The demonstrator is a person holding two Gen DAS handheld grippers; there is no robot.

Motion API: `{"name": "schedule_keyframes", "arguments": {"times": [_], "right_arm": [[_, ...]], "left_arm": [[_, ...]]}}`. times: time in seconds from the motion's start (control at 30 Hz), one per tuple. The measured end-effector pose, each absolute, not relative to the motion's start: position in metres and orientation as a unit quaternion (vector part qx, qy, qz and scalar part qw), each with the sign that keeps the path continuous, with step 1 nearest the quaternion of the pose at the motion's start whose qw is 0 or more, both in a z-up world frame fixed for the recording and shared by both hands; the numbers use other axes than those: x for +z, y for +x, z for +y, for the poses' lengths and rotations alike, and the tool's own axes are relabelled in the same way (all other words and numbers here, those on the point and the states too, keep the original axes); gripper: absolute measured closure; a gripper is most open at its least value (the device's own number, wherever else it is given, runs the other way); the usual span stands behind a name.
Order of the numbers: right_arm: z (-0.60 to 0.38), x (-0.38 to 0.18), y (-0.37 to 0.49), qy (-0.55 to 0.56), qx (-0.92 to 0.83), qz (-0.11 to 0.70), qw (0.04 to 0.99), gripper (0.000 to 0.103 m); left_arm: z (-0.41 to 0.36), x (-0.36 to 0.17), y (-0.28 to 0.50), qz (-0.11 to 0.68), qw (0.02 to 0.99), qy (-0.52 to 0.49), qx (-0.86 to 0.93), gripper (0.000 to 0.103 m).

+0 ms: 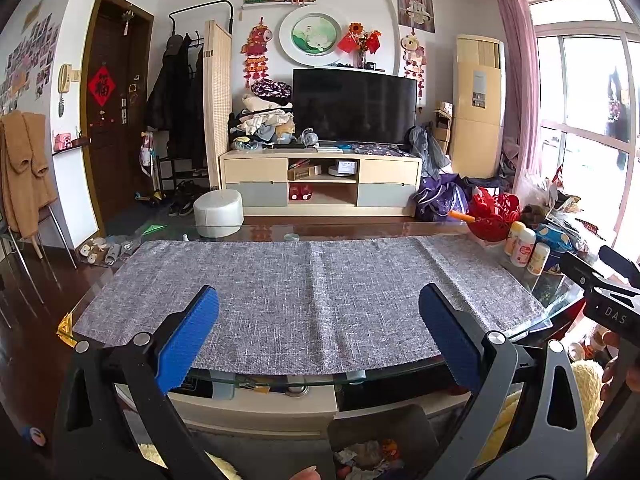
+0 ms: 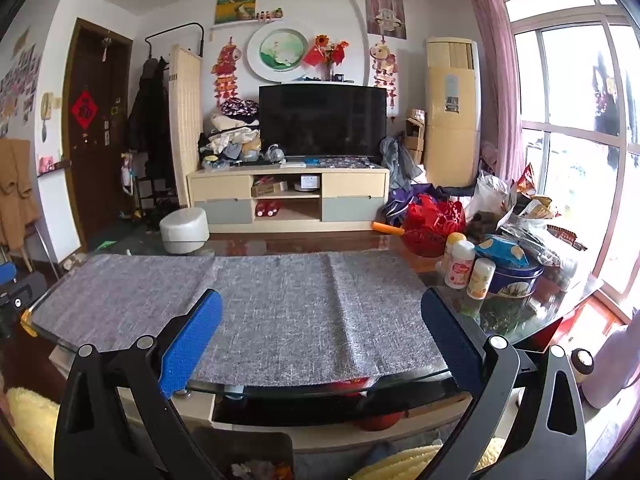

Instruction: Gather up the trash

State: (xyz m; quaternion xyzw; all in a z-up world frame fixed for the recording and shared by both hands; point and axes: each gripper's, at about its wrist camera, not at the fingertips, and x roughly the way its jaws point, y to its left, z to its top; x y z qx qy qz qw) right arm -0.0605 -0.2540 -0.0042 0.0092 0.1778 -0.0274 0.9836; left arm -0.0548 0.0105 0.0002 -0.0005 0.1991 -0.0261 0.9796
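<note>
Since the only trash in view lies crumpled inside the dark bin on the floor below the near table edge, no loose piece is seen on the grey woven mat. The bin contents are judged to be wadded paper and wrappers: light, soft, easily crushed, unlikely to slip on ribbed pads. Any such piece would best be pinched across its bulk, not by a thin edge. In the right wrist view the same bin is partly seen at the bottom.

The left gripper is held spread wide and empty above the table's near edge; the right gripper is likewise spread wide and empty. The mat covers a glass tabletop. At the far right corner stand three small bottles, a blue tin and a red basket; whether the crumpled bags there are trash cannot be told.
</note>
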Motion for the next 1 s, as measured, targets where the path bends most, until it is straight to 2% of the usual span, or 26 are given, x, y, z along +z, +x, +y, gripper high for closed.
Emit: {"name": "schedule_keyframes", "arguments": {"times": [1.0], "right_arm": [[-0.2566,-0.0072,-0.0605,0.02,-0.031,0.179,0.983,0.003]], "left_arm": [[0.0048,0.0045,-0.055,0.198,0.98,0.0,-0.027,0.008]]}}
